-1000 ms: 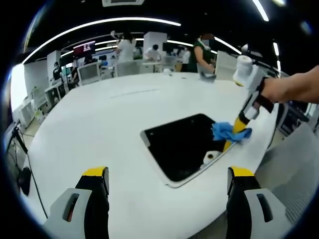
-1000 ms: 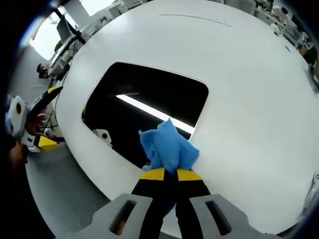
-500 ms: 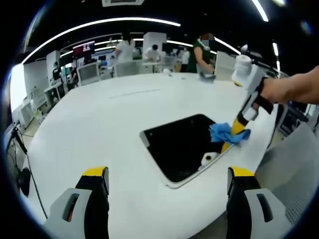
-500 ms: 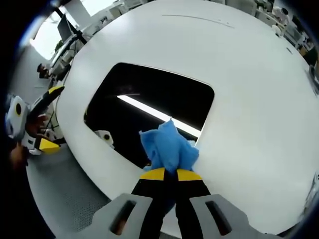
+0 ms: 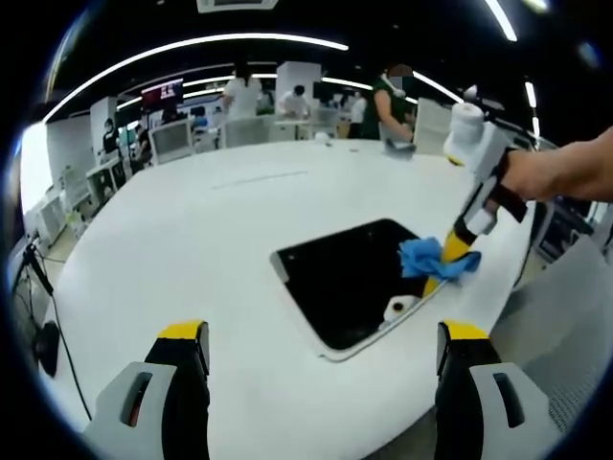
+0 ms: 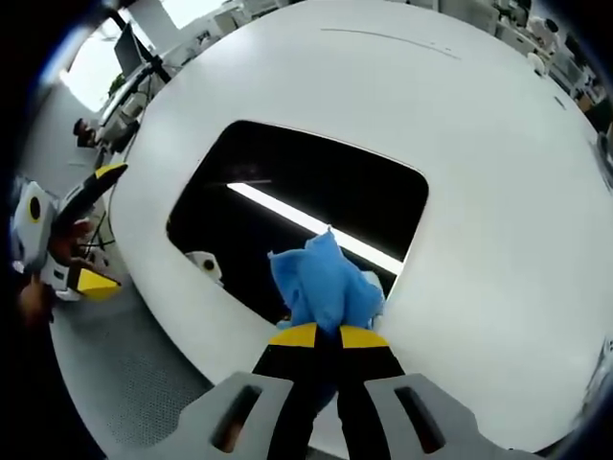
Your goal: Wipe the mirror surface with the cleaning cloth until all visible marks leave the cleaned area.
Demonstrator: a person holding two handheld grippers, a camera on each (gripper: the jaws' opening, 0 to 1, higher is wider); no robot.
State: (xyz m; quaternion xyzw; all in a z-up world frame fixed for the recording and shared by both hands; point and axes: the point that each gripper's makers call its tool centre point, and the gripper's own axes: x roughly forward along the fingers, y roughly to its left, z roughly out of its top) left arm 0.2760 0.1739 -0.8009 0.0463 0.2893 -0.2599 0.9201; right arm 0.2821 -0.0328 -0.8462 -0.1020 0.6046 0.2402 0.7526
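Dark mirror point(image 6: 306, 206) lying flat mid-frame on the white surface point(image 6: 498, 192), blue cleaning cloth point(image 6: 324, 285) pinched tight in the right hand-held gripper point(image 6: 319, 334) against its lower-right edge, left hand-held gripper point(image 5: 321, 335) wide open, holding nothing, bottom of frame.

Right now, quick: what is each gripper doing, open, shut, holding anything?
Left gripper: open, holding nothing.
Right gripper: shut on the blue cloth, at the mirror.
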